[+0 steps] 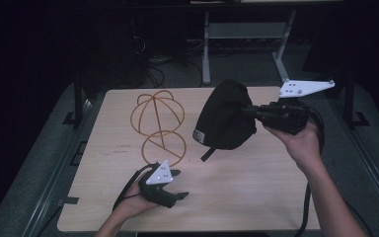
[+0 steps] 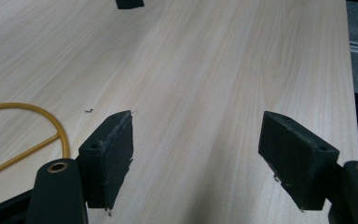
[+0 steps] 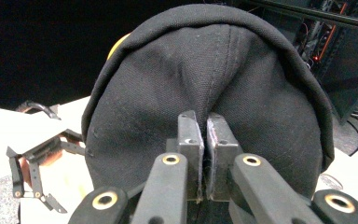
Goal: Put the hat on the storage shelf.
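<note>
Right now I have the black cap [image 1: 225, 116] lifted off the desk [image 1: 237, 187], held in my right gripper [image 1: 253, 111], whose jaws are pressed together on a fold of the crown fabric, as the right gripper view shows [image 3: 204, 154]. The cap hangs above the right half of the desk, just to the right of the yellow wire hat stand [image 1: 159, 126], and apart from it. I judge this to be the carrying step: cap picked up, not yet set on the stand.

My left gripper [image 1: 176, 183] rests low near the front of the desk, beside the stand's ring base, jaws spread wide with nothing between them [image 2: 198, 154].

The cap's long axis runs roughly upright, tilted a little; the dome points up and away from me, and the back strap [image 1: 208, 153] dangles down toward the desk. Its hollow side I can't make out for sure.

Next, I reckon I must swing the cap left over the wire dome, turn the opening downward and lower it, perhaps steadying the base with the left gripper.
</note>
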### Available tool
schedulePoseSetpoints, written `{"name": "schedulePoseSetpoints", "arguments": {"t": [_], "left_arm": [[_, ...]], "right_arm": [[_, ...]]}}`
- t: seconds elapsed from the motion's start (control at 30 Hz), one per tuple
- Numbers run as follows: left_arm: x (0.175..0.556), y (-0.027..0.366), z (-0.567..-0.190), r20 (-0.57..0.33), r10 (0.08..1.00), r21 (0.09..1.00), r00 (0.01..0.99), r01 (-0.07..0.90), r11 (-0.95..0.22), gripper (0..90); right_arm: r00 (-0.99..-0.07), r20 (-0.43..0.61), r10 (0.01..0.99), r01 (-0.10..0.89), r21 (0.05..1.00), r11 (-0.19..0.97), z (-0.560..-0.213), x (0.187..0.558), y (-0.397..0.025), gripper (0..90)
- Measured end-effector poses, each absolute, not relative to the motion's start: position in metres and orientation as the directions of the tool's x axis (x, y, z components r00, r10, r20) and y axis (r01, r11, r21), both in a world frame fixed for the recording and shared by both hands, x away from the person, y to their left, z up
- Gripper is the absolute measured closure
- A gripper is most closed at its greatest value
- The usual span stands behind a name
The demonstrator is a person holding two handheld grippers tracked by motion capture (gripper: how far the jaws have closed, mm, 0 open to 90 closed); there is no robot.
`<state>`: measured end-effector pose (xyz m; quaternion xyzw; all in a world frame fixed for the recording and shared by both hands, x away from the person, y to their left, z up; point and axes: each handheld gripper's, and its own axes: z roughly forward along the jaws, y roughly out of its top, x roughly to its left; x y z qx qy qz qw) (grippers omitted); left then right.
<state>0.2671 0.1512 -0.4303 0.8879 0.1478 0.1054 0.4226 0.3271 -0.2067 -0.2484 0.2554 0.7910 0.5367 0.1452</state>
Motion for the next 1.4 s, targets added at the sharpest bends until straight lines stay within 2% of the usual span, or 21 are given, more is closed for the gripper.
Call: {"name": "schedulePoseSetpoints", "arguments": {"t": [0.5,1.4], "left_arm": [[0.269,0.151,-0.435,0.053,0.354,0.775,0.934,0.185,-0.605,26.0],[0.271,0.152,-0.436,0.057,0.346,0.773,0.937,0.178,-0.609,26.0]], "right_arm": [[-0.844,0.030,0.536,0.228,0.924,0.307,-0.229,0.342,-0.180,86.3],[-0.898,-0.002,0.440,0.180,0.911,0.370,-0.195,0.367,-0.105,86.3]]}}
